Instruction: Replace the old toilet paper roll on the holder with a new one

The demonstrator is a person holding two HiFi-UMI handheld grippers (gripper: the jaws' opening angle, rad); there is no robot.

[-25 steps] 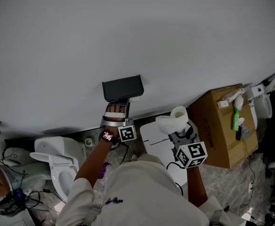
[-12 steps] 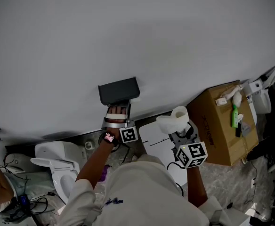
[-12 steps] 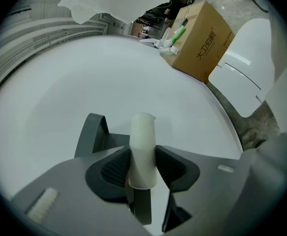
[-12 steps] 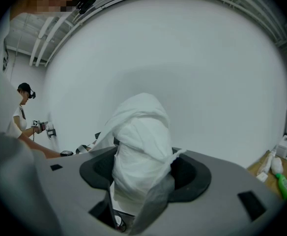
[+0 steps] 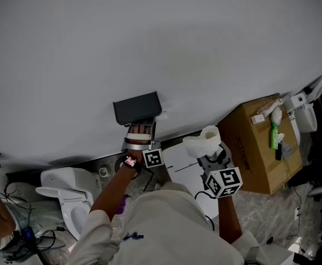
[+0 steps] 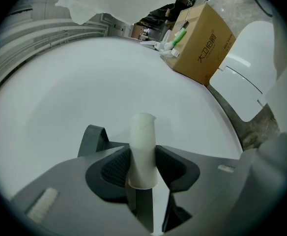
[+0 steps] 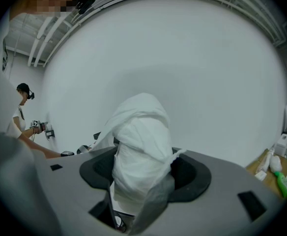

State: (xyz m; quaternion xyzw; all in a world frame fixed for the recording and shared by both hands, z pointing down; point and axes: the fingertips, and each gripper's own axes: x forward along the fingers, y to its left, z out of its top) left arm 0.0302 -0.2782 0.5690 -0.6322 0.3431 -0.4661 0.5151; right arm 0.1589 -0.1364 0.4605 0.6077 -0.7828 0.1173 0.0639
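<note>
Mostly hidden in the head view: left gripper [image 5: 139,128] tips, tucked beneath the dark holder [image 5: 137,107] on the wall [image 5: 161,43]. Pinching a bare cardboard tube [image 6: 142,151], plain only in the left gripper view. Shifted slightly right along the holder since a second ago. Tube on end there, long axis vertical, ragged end up. Right gripper [image 7: 142,181] clamped on the new roll [image 7: 141,146], unmoved, right of the holder.

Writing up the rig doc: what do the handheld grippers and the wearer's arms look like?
Grey moulded bodies on the left gripper and right gripper, with dark textured pads. The left marker cube and right marker cube are white with black squares. White short-sleeved top; watch with a pink face on the left wrist.
</note>
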